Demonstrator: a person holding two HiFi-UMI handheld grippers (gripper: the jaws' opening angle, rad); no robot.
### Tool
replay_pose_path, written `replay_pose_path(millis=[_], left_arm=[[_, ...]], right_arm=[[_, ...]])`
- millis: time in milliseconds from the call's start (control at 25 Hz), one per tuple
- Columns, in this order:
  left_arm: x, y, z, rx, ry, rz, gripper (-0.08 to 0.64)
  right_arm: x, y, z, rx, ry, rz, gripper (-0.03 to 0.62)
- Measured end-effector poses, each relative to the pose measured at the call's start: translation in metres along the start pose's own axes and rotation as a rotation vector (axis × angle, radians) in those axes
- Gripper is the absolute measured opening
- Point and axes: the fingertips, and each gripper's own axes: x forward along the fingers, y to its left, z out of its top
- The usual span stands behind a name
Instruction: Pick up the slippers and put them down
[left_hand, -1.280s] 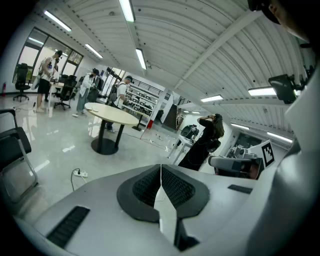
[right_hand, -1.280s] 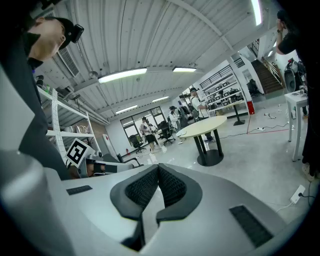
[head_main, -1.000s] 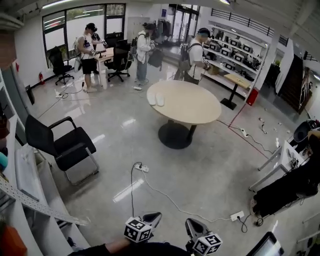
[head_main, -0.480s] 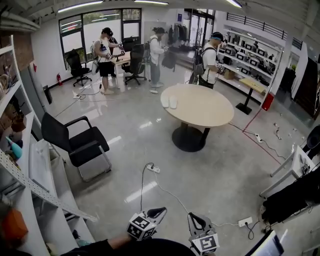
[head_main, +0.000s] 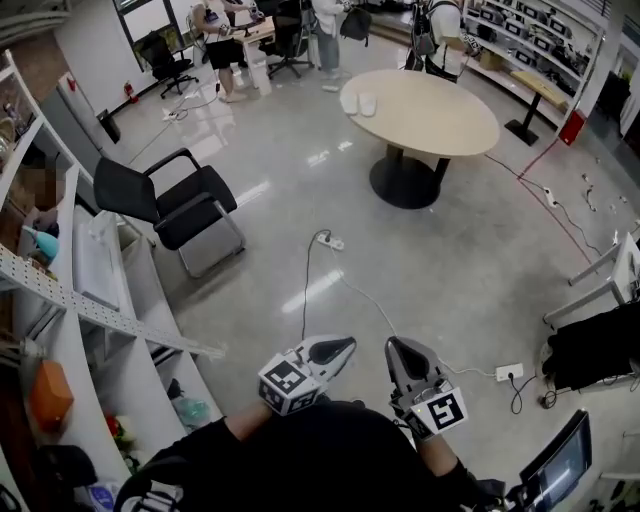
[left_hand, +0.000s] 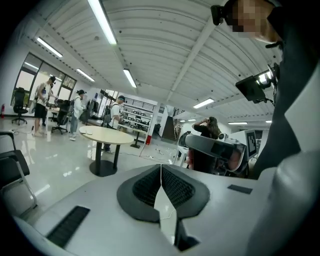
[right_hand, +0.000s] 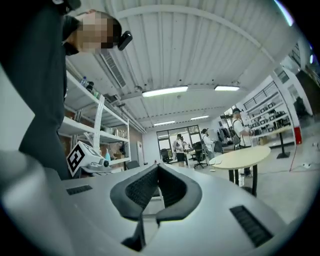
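Because the slippers (head_main: 358, 103) sit side by side at the far edge of the round surface (head_main: 440, 115), well short of which both claws hang, the left claw (head_main: 340, 347) and right claw (head_main: 398, 350) are each closed on nothing, probably just carried for the approach.

Closed empty left claw (left_hand: 161, 170), round table (left_hand: 105, 134) beyond

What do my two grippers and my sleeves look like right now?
Both grippers are light grey moulded shells, and dark ribbed pads line the jaws. The left gripper carries a white cube printed with black square markers. The right gripper carries a matching one. The person wears black sleeves. No cables show on either gripper.
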Motion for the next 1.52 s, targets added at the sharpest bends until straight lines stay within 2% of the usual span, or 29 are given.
replay_pose_path(millis=[80,200,280,400,480,520,600,720,800,1000,1200,1360,1520], left_arm=[[0.0,-0.002,0.002,0.0,-0.025,0.015,0.023],[-0.001,0.005,0.001,-0.03,-0.039,0.039,0.023],[0.001,0.015,-0.003,-0.055,-0.021,0.07,0.023],[0.012,0.031,-0.008,-0.068,0.004,0.085,0.023],[0.024,0.045,-0.01,-0.073,0.011,0.075,0.023],[0.03,0.055,-0.01,-0.067,0.012,0.068,0.023],[0.043,0.075,-0.005,-0.063,0.006,0.05,0.023],[0.061,0.116,0.016,-0.084,-0.017,0.024,0.023],[0.07,0.149,0.031,-0.087,-0.024,0.015,0.023],[0.09,0.227,0.064,-0.089,-0.032,-0.036,0.023],[0.111,0.291,0.078,-0.134,-0.032,-0.078,0.023],[0.131,0.33,0.089,-0.147,-0.027,-0.07,0.023],[0.16,0.369,0.089,-0.163,-0.008,-0.052,0.023]], right_arm=[[0.0,-0.009,-0.007,0.074,0.014,-0.005,0.011],[0.003,-0.024,-0.034,0.131,0.106,-0.036,0.011],[0.007,-0.031,-0.053,0.07,0.188,-0.064,0.011],[0.021,-0.045,-0.065,-0.127,0.298,-0.121,0.011],[0.034,-0.059,-0.065,-0.169,0.323,-0.143,0.011],[0.042,-0.068,-0.065,-0.15,0.327,-0.148,0.011],[0.058,-0.087,-0.069,-0.052,0.321,-0.152,0.011],[0.089,-0.112,-0.074,0.115,0.294,-0.167,0.011],[0.117,-0.125,-0.073,0.179,0.281,-0.184,0.011],[0.195,-0.154,-0.071,0.223,0.283,-0.218,0.011],[0.253,-0.182,-0.083,0.258,0.329,-0.27,0.011],[0.282,-0.208,-0.088,0.28,0.352,-0.305,0.011],[0.315,-0.243,-0.098,0.302,0.352,-0.3,0.011]])
